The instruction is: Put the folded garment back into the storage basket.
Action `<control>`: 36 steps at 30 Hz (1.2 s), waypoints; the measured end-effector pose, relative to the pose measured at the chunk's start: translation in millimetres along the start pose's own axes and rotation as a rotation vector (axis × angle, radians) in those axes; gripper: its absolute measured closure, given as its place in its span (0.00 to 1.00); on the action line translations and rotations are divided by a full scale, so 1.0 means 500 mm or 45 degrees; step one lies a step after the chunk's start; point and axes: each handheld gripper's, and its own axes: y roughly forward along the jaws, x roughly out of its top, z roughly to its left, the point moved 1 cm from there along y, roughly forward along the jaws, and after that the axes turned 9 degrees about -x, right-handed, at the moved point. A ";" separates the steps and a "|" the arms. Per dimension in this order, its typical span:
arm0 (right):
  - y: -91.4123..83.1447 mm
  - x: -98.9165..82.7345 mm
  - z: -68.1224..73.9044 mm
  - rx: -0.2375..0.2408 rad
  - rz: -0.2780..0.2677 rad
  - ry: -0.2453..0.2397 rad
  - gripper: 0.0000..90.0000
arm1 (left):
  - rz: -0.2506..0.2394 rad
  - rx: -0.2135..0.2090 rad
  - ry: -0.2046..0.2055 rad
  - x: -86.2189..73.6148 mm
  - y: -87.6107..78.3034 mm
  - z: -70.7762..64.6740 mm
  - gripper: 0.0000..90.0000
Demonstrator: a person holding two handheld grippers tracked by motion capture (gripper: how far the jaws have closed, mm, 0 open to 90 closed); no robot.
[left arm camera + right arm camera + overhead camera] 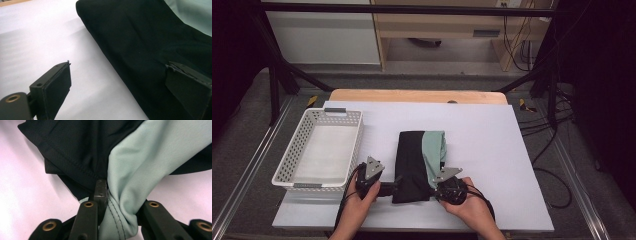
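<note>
Nearest the person, the right gripper is pinched on the near right corner of the folded garment; its own view shows the mint-green cloth bunched tight between the two jaws, so the hold looks firm enough to lift or drag that edge. Across from it, the left gripper has its jaws spread wide at the garment's near left corner: one jaw rests on the black cloth, the other lies apart on the white sheet, gripping nothing. That spacing suggests it is set to take the other corner so both ends rise together.

Beyond the grippers the garment lies flat on the sheet, black side toward the left gripper, green toward the right. Past the left gripper, well apart from the cloth, sits a white perforated basket, open-topped and likely where the garment goes; nothing lies between them
</note>
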 end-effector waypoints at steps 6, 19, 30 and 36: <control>-0.002 0.002 0.001 -0.019 -0.009 -0.005 0.87 | 0.002 0.000 0.015 0.001 0.000 -0.002 0.08; -0.027 -0.013 -0.009 -0.017 -0.031 0.033 0.62 | -0.005 0.007 0.016 0.004 -0.004 0.002 0.08; -0.064 -0.013 -0.022 -0.017 -0.091 0.113 0.61 | 0.001 0.002 0.021 0.003 -0.002 -0.001 0.08; -0.072 -0.009 -0.023 -0.028 -0.113 0.085 0.95 | 0.003 0.001 0.026 0.002 -0.001 -0.003 0.08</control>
